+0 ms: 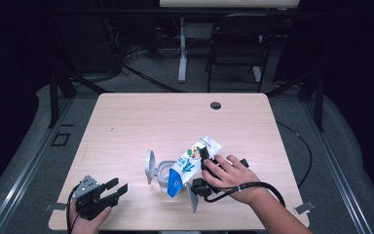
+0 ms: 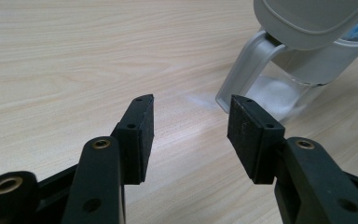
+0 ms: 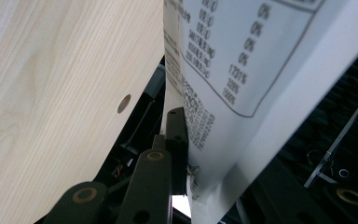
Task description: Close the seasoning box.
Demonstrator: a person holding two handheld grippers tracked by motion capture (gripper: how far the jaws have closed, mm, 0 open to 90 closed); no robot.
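Right tool (image 1: 205, 157) grips tilted carton (image 1: 193, 158), lower end into pitcher (image 1: 161, 175); left tool (image 1: 118, 188) open.

Overhead faces forward; gripper views near table (image 1: 126, 117).

Left gripper (image 2: 190, 135) agape, right gripper (image 1: 205, 157) clamped.

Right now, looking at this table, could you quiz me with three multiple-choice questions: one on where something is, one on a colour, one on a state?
1. Where is the carton?
A. tipped over the clear jug
B. flat by the table's hole
C. on the floor

2. The carton's lower end is:
A. red
B. blue
C. black

3. The left gripper is:
A. shut on the jug
B. shut on nothing
C. open

Answers: 1 A, it slants down onto the jug, held by the right gripper. 2 B, blue shows there. 3 C, bare table shows between its jaws.
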